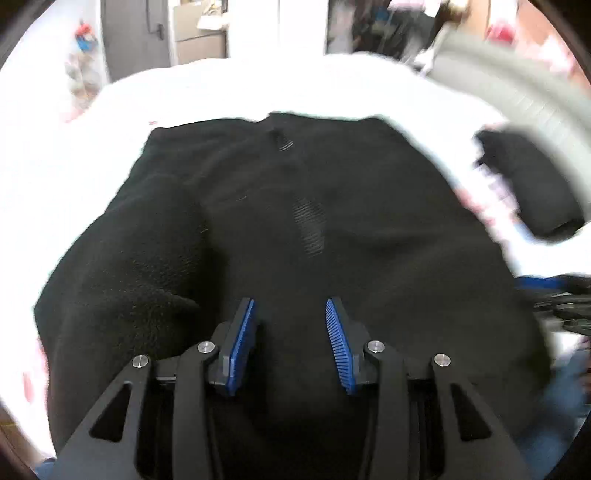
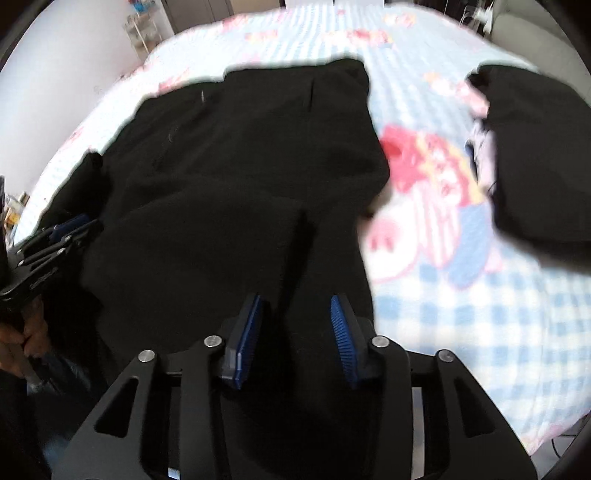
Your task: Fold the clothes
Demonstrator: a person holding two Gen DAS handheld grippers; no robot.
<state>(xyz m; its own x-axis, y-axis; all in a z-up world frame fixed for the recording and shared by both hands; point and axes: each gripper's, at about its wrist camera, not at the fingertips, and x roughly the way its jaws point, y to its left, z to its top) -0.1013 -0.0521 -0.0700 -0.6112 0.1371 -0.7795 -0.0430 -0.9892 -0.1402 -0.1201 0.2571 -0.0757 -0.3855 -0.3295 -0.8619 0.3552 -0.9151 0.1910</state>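
A black fleece garment lies spread on the bed and fills most of the left wrist view. My left gripper hovers over its near edge, open, nothing between the blue pads. The same black garment lies in the right wrist view, with a fold running toward me. My right gripper is open above the garment's near right part. The left gripper shows at the left edge of that view, held by a hand.
A second black garment, folded into a bundle, lies on the bed to the right; the bundle also shows in the left wrist view. The bedsheet is blue-checked with pink cartoon prints. A grey cushion lies far right; a door stands behind.
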